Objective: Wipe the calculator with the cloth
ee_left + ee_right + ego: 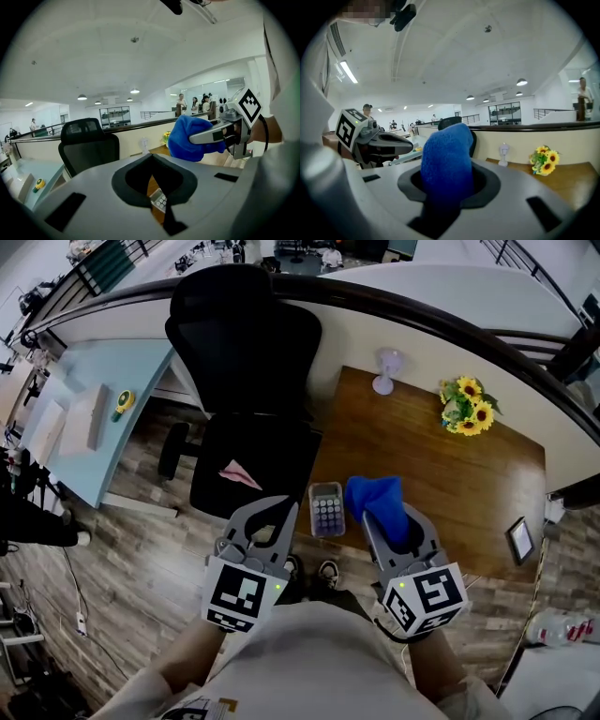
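A small grey calculator [327, 508] lies face up at the left edge of the wooden desk [441, 474]. My right gripper [394, 521] is shut on a blue cloth [378, 502], which bunches up just right of the calculator and above the desk. In the right gripper view the blue cloth [446, 164] fills the space between the jaws. My left gripper [279, 506] hangs left of the calculator, off the desk edge, shut and holding nothing. Through the thin slit between its jaws I see the calculator [161, 201], with the blue cloth [190, 138] to the right.
A black office chair [244, 381] with a pink scrap [240, 474] on its seat stands left of the desk. A sunflower bunch [466, 406], a small white fan [386, 369] and a dark frame [519, 540] sit on the desk. A pale blue table [75, 418] stands far left.
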`<state>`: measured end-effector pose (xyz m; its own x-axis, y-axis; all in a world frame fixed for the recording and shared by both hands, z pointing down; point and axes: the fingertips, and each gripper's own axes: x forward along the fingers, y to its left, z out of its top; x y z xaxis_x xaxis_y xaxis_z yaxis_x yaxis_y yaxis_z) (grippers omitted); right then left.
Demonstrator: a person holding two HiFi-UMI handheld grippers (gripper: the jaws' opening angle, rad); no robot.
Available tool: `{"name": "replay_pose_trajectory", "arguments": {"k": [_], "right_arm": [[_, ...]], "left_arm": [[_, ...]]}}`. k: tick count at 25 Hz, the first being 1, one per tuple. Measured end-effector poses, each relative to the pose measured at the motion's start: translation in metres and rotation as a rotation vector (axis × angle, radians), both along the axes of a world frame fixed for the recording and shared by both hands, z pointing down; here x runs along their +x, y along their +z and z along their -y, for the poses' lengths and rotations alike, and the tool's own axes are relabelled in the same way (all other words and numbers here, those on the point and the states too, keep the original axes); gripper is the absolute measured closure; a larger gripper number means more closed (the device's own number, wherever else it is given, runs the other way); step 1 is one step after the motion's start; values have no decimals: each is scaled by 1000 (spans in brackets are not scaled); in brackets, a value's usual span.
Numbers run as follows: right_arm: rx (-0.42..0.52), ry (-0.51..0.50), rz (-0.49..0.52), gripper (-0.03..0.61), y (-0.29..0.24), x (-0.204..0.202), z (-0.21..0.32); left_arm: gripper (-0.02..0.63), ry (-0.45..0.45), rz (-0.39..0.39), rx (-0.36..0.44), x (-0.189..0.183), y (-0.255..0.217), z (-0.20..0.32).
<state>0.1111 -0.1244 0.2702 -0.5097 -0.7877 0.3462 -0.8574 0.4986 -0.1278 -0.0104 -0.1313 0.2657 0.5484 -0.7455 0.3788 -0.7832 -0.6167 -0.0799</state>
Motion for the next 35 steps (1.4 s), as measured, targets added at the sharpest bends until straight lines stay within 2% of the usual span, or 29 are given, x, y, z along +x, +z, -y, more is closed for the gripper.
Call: {"name": "replay_pose_trajectory", "arguments": {"k": [15,25,35], "right_arm": [[-102,35,-57,443,53,-4,19],[-229,-17,-95,443,129,-21,44],[-341,-77,-137,443,218,-37,67]], "left_arm": [[611,58,-6,-119,7,51,13],[611,63,14,-279,8,131,28],[611,119,65,-419,21,224,31]]}}
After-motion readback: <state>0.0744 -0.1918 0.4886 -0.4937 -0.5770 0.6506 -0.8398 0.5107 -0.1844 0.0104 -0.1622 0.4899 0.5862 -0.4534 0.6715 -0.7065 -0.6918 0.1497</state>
